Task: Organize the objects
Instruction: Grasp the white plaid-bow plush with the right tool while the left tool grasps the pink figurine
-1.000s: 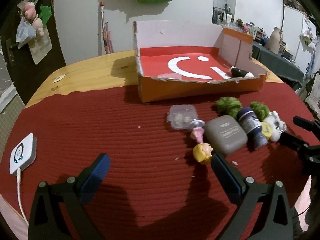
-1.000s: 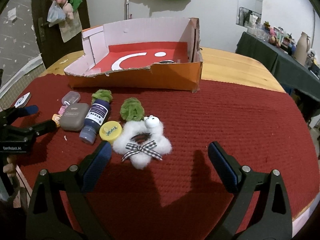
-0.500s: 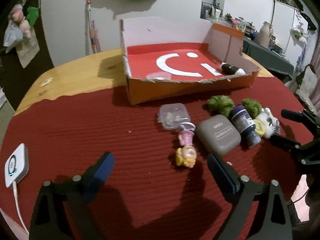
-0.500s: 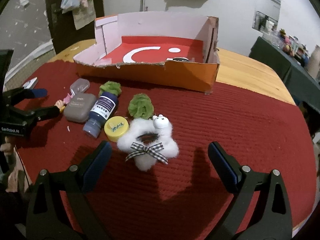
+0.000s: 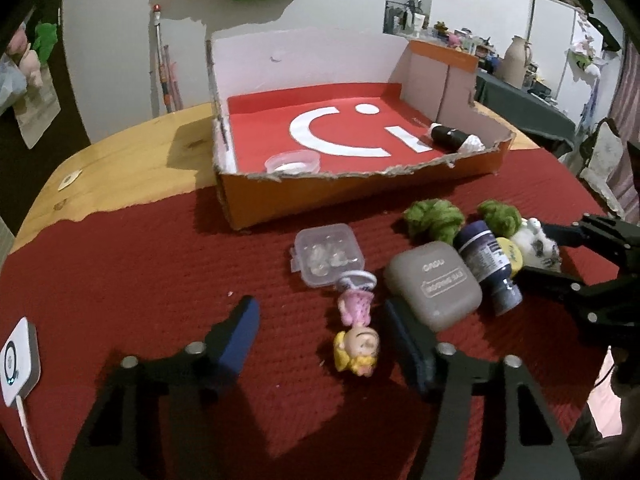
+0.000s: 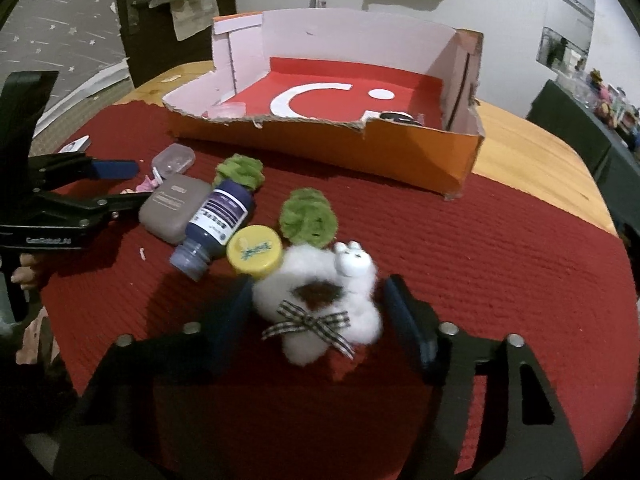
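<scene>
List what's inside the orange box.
In the box: a clear round lid or dish by the torn front wall, and a black tube with a white end at the far side. The front wall hides the floor just behind it.

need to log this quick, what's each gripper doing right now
Left gripper: open, jaws just closing around the doll, not gripping yet.
Right gripper: open, jaws just closing around the white plush.

Both black plastic hand-held grippers, left [image 5: 322,330] and right [image 6: 316,312], are showing blue pads [image 5: 240,336] and silver screws behind them.
</scene>
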A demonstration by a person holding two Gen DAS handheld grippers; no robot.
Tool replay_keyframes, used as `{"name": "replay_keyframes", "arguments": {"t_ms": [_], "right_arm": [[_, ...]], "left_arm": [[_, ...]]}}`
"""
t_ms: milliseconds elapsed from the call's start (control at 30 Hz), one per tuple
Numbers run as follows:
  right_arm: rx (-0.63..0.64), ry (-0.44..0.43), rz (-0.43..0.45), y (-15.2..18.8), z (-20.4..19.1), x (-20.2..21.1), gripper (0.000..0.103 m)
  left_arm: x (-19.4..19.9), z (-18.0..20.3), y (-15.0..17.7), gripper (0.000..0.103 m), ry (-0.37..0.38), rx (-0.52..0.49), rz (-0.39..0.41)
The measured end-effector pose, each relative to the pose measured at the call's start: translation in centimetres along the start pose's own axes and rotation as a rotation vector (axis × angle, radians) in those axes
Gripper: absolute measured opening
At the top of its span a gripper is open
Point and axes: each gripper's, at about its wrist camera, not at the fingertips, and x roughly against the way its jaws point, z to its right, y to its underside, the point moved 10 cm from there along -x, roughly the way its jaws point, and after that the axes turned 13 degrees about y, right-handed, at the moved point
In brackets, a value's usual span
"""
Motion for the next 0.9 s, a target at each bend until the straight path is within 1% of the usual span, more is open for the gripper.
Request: {"name": "replay_keyframes", "arguments": {"t_ms": [33,100,167,200,233,433,533,733,900], "right_arm": [[-0.001,-0.004,0.003,0.0,-0.1,0.0,0.056],[-0.001,-0.004,0.014,0.0,-0.1,0.1,0.055],[-0.007,-0.006,0.029,0.0,-0.2,0.2,0.054],[-0.005,-0.006,0.035,0.0,-0.2,0.2,0.054],[-0.009,-0.006,0.042,0.1,-0.2,0.3,0.054],[-0.052,-0.015,0.055,-0.1,0.2,0.6,0.053],[-0.065,-0.018,0.068,-0.3,0.4,1.3,0.053],[-0.069,-0.013,0.103,-1.2,0.5,3.0,0.053],[-0.070,-0.016,0.113,-1.4,0.4,3.6,0.053]], "left_arm": [[0.0,0.1,0.0,0.056,0.007,-0.002,0.003],[0.0,0.4,-0.1,0.051,0.014,-0.011,0.010],[0.1,0.7,0.0,0.036,0.028,-0.016,0.020],[0.2,0.8,0.0,0.032,0.032,-0.017,0.024],[0.2,1.0,0.0,0.020,0.041,-0.017,0.029],[0.7,1.4,0.2,0.021,0.040,-0.015,0.042],[1.2,1.7,0.3,0.021,0.051,-0.014,0.051],[2.5,2.3,-0.1,0.021,0.058,-0.016,0.083],[3.1,2.6,-0.3,0.021,0.064,-0.023,0.095]]}}
